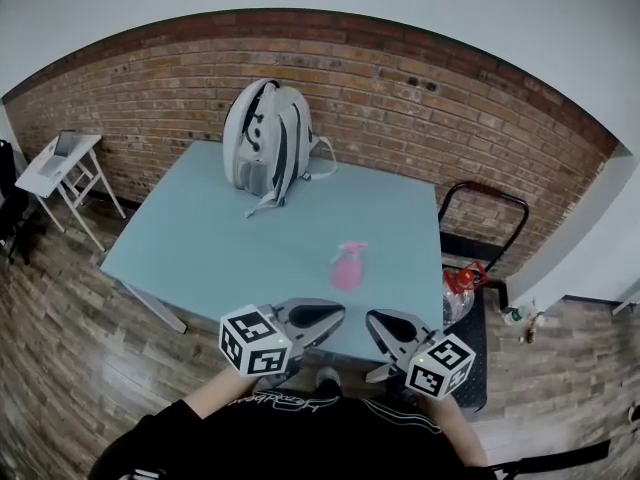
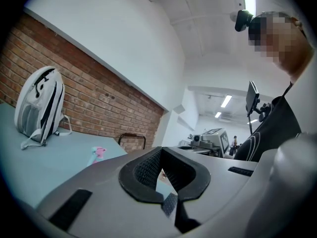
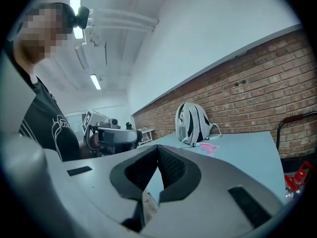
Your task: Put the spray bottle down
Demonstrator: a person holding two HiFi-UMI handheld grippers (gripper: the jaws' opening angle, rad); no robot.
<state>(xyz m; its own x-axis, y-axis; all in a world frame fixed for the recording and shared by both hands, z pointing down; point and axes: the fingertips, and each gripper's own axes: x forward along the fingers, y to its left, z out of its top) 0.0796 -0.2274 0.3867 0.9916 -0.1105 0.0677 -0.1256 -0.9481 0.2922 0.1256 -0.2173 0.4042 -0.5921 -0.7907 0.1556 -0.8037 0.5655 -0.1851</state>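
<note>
Spray bottle (image 1: 349,265), pink, rests on pale blue table (image 1: 200,248), in front of grey backpack (image 1: 268,138). Left gripper (image 1: 334,314) and right gripper (image 1: 376,321) hover near the table's front edge, clear of the bottle; both jaws pressed together, nothing between

Lab: brick wall (image 1: 420,88), machines (image 2: 213,137) beyond

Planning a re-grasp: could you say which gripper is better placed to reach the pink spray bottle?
Left, marginally: the left gripper sits slightly nearer the spray bottle than the right gripper; both are shut and empty.
</note>
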